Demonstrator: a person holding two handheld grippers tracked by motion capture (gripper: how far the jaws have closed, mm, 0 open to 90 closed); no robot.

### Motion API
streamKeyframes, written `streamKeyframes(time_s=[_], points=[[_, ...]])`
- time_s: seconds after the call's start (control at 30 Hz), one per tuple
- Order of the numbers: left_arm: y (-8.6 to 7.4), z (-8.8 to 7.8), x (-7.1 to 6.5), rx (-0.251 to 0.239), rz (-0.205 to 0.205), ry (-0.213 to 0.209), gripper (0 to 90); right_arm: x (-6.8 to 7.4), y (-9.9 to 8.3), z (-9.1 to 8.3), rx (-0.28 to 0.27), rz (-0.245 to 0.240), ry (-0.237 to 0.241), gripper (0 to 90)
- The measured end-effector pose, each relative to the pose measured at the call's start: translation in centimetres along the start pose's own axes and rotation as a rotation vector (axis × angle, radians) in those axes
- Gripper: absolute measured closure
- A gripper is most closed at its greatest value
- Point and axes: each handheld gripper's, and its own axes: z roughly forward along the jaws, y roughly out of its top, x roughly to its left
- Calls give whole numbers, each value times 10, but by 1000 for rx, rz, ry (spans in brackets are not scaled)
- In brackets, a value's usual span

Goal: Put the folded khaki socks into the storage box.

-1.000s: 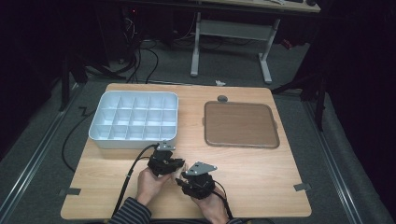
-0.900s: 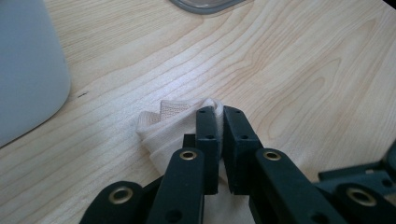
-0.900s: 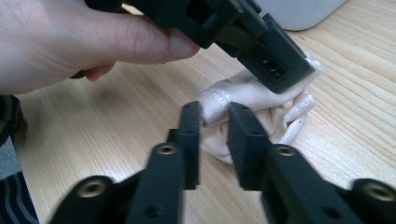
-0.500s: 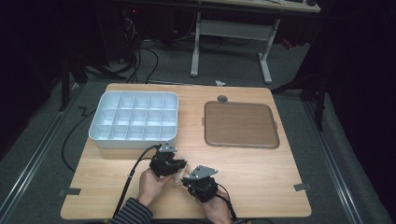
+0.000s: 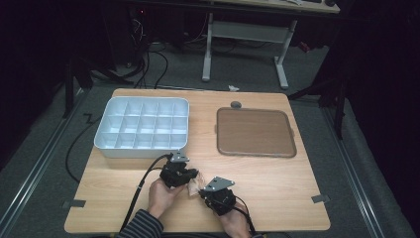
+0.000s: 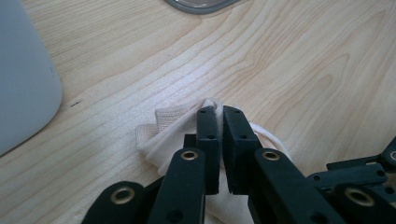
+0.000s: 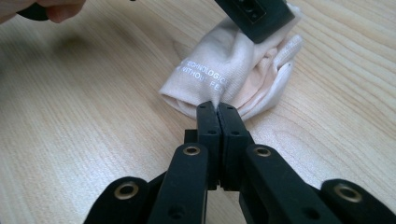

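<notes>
A small cream cloth pouch (image 5: pixel 194 183) with white printed lettering lies crumpled on the wooden table near its front edge. My left gripper (image 5: pixel 191 175) comes at it from the left, and its jaws are shut on a fold of the cloth (image 6: pixel 159 127), as the left gripper view (image 6: pixel 218 112) shows. My right gripper (image 5: pixel 201 191) reaches in from the lower right. In the right gripper view its jaws (image 7: pixel 216 108) are pressed together on the pouch's near edge (image 7: pixel 224 70). The left gripper's jaw (image 7: pixel 254 14) pins the pouch's far end there.
A white tray (image 5: pixel 143 148) divided into several compartments stands at the back left. At the back right lies a flat brown tray (image 5: pixel 255 131) with a small grey knob (image 5: pixel 236 104) behind it. Taped markers sit near the table's front corners.
The right gripper has edged slightly to the right and toward the front edge. The left hand and the pouch have stayed in place.
</notes>
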Motion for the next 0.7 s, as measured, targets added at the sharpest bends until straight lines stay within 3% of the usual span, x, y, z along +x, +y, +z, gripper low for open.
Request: streamKeyframes(time_s=[0.23, 0.4, 0.57, 0.7], points=[[1, 4, 3, 6, 15, 0, 870, -3, 0, 3, 1, 9, -9, 891], [1, 2, 1, 4, 10, -4, 861, -4, 0, -4, -54, 31, -5, 800], [1, 1, 2, 2, 1, -9, 856, -6, 6, -15, -109, 60, 7, 789], [2, 1, 2, -1, -5, -18, 852, -6, 15, -17, -121, 68, 15, 775]])
